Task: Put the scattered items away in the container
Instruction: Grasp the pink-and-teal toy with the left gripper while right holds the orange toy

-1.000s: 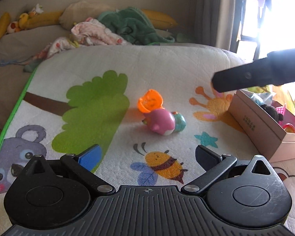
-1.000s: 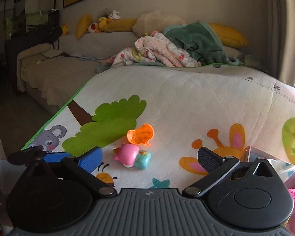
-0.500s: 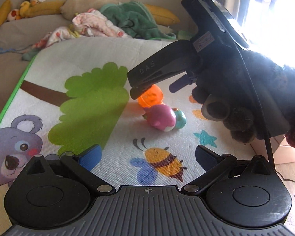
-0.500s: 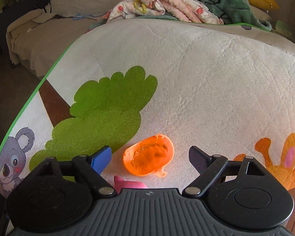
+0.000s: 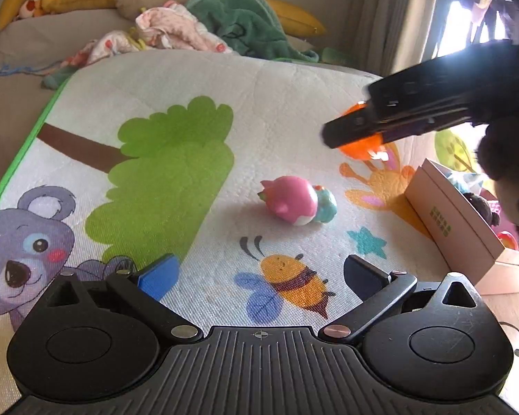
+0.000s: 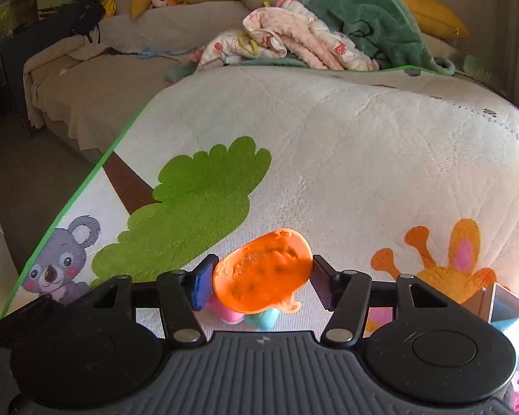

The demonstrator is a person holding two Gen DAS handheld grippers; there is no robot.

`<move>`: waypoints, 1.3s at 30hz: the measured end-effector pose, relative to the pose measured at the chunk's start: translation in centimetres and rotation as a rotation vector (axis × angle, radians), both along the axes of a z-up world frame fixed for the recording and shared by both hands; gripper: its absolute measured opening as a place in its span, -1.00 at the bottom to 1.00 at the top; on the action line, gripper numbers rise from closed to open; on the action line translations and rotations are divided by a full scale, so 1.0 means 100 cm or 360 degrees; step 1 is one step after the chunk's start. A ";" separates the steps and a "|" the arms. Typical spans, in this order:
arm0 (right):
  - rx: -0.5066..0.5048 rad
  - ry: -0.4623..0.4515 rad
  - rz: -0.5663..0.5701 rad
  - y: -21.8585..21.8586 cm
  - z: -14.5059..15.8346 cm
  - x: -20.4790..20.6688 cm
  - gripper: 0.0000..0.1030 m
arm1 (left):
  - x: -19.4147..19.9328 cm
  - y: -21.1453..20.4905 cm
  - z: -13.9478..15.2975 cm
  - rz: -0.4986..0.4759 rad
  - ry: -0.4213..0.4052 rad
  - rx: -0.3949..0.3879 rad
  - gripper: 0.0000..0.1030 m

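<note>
An orange shell-shaped toy piece [image 6: 263, 276] sits between the pads of my right gripper [image 6: 261, 273]. The jaws are closing, and both pads press its sides. In the left wrist view the right gripper [image 5: 349, 131] carries the orange piece [image 5: 360, 147] above the play mat [image 5: 294, 97], right of centre. A pink toy [image 5: 289, 200] and a small teal toy [image 5: 325, 204] lie side by side on the mat. My left gripper [image 5: 259, 269] hovers open in front of them, with nothing between its fingers. The pink cardboard box [image 5: 449, 221] stands at the right.
The box holds several toys. A gloved hand [image 5: 508, 159] grips the right tool. Bedding, a green blanket [image 6: 373, 24] and yellow pillows are piled behind the mat. The mat's green edge [image 6: 86, 186] drops to the floor on the left.
The right gripper came in over the mat, closed on the orange piece and lifted it away to the right. The pink and teal toys stayed put. The left gripper barely moved.
</note>
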State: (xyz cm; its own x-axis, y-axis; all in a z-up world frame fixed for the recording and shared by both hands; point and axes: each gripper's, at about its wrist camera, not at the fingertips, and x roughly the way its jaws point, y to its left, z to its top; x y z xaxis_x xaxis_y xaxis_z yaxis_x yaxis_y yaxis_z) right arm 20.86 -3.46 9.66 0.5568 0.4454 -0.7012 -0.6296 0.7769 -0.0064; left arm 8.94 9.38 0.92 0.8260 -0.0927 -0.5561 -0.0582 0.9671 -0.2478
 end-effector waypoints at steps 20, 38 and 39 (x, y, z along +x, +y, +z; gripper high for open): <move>-0.0049 -0.0114 -0.0680 -0.225 -0.082 -0.183 0.12 | 0.018 -0.038 0.013 -0.0083 0.0003 0.0184 1.00; 0.0297 -0.0218 -0.0933 -0.263 -0.112 -0.188 1.00 | 0.102 -0.059 0.002 0.0021 0.0095 0.0347 0.64; 0.0291 -0.0225 -0.0933 -0.262 -0.113 -0.188 1.00 | 0.103 -0.060 0.002 0.0015 0.0102 0.0373 0.55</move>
